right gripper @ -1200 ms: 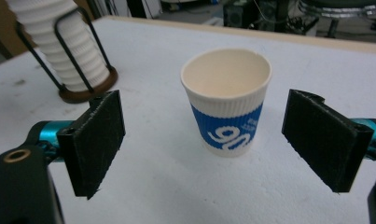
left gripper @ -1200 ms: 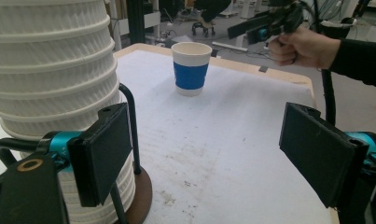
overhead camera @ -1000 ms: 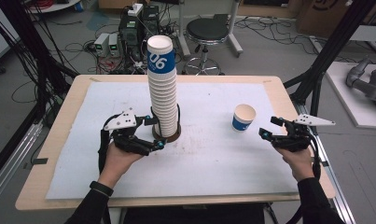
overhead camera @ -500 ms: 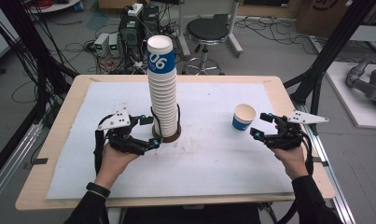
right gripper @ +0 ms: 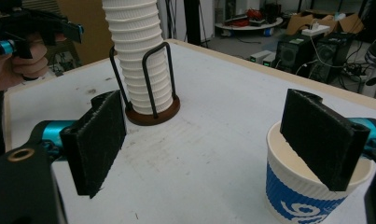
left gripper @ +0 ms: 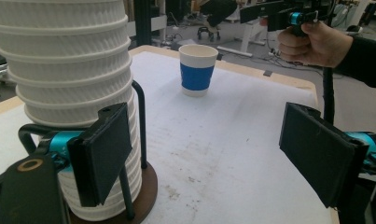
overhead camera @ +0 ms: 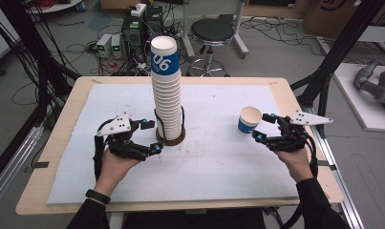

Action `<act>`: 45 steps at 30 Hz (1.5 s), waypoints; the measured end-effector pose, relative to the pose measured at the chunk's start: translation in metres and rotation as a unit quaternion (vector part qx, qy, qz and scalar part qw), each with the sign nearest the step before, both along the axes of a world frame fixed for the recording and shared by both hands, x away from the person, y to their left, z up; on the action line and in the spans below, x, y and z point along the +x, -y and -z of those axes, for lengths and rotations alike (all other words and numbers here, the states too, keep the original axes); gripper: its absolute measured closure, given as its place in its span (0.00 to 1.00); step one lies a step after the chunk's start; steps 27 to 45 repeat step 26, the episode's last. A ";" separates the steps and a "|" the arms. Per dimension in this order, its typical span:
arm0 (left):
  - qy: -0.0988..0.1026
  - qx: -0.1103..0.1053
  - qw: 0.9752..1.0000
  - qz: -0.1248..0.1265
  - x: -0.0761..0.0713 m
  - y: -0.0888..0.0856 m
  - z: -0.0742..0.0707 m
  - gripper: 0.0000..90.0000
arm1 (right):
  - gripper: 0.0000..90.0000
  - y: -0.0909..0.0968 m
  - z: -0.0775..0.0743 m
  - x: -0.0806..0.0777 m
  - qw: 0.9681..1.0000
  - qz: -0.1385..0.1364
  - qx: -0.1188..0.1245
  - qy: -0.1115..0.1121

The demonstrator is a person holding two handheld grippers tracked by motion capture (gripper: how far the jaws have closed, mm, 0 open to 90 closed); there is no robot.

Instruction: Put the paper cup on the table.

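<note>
One cup stack (overhead camera: 166, 90), one loose cup (overhead camera: 250, 120) (blue band).

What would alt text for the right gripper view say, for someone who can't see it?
Two open black jaws of the right gripper frame a white table; a single blue-and-white paper cup stands by the right-hand jaw. Farther off, a tall stack of white cups sits in a wire holder.

Cup stack (left gripper: 64, 70) top cut off; blue cup (right gripper: 311, 186) base cropped.
</note>
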State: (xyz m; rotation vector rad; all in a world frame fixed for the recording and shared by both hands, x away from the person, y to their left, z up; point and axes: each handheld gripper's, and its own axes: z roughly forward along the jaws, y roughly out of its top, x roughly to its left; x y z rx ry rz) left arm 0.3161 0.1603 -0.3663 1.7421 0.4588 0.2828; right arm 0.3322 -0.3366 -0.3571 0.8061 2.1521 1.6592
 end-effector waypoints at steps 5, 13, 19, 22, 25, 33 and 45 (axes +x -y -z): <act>0.001 -0.002 1.000 -0.003 0.000 -0.001 0.000 0.19 | 0.16 -0.002 0.000 0.001 1.000 -0.003 -0.002 0.000; 0.001 0.001 1.000 -0.003 0.002 0.000 -0.001 0.19 | 0.16 -0.002 0.001 0.001 1.000 -0.009 -0.001 0.000; 0.002 0.002 1.000 -0.001 0.005 0.004 -0.002 0.19 | 0.16 0.003 0.002 0.000 1.000 -0.003 0.000 0.001; 0.001 0.002 1.000 0.000 0.005 0.005 -0.001 0.19 | 0.16 0.005 0.002 -0.001 1.000 -0.002 0.001 0.000; 0.002 0.001 1.000 -0.002 0.004 0.003 -0.002 0.19 | 0.16 0.004 0.002 0.000 1.000 -0.005 0.002 -0.001; 0.002 0.000 1.000 -0.001 0.004 0.002 -0.002 0.19 | 0.16 0.004 0.002 0.000 1.000 -0.006 0.002 0.000; 0.002 0.000 1.000 -0.001 0.004 0.002 -0.002 0.19 | 0.16 0.004 0.002 0.000 1.000 -0.006 0.002 0.000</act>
